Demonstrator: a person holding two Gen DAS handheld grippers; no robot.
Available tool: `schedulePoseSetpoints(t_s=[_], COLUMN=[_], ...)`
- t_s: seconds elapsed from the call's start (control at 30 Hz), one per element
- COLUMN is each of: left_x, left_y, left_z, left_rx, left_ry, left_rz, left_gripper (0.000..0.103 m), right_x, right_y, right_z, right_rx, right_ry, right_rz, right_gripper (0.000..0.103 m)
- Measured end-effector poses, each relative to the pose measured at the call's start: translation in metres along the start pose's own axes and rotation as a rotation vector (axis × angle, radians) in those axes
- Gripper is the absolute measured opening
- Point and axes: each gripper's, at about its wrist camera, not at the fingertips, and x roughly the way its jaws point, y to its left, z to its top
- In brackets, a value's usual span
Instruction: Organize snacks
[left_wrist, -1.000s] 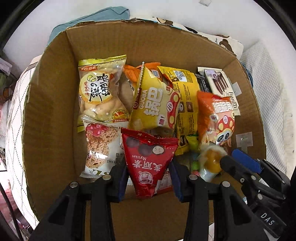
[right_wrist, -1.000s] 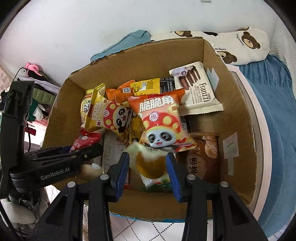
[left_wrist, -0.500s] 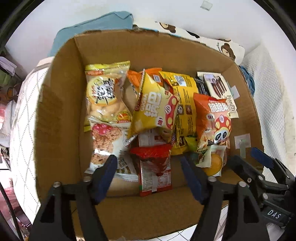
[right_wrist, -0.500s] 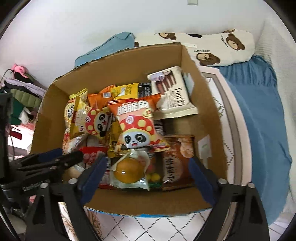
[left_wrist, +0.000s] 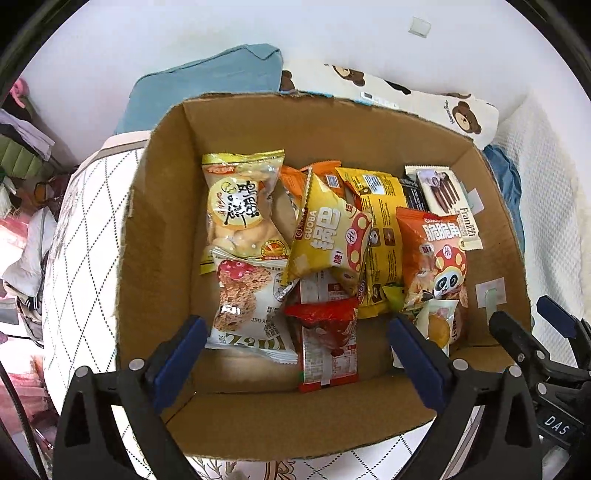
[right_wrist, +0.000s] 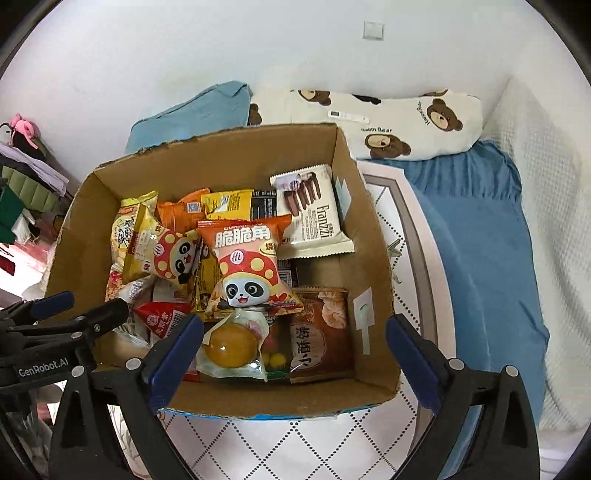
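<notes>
Both my grippers, left (left_wrist: 295, 354) and right (right_wrist: 293, 347), just opened, empty; box (left_wrist: 295, 421) bottom mostly buried (bare strip near front wall)

Above the cardboard box (left_wrist: 159, 236) of snacks, the left claw (left_wrist: 295, 354) has just opened wide; the red packet (left_wrist: 327, 343) lies free between its jaws, at the box's near wall.
</notes>
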Motion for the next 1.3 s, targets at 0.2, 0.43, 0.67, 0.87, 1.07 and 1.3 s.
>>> schedulePoseSetpoints(t_s=[0.2,0.43,0.67,0.87,1.07,1.3], left_x=[-0.025,-0.069,-0.122,-0.156,-0.181,-0.212], left_y=[0.002,0.0,0.004,0.004,0.003,0.003], left_z=[-0.006,-0.029,-0.066,-0.104,-0.142,-0.174], left_rx=[-0.003,0.015,0.005,0.021,0.045,0.046], left_ry=[-0.061,-0.185,-0.321,-0.385,-0.417,-0.454], left_rz=[-0.007,0.028,0.055,0.077,0.065,0.035], left_gripper=[0.101,0.101,0.101,0.101,0.101,0.101], right_x=[-0.019,-0.058,-0.116,-0.165,-0.212,-0.265], right_y=[0.002,0.003,0.008,0.018,0.021,0.023], right_z=[-0.005,-0.022,-0.056,-0.091,-0.124,-0.159], right_rx=[0.004,0.011,-0.005,-0.022,-0.029,-0.041], right_ry=[-0.043,-0.122,-0.224,-0.295,-0.366,-0.44], right_rz=[0.004,-0.002,-0.001,0.017,0.014,0.001], right_gripper=[0.101,0.101,0.102,0.103,0.103,0.103])
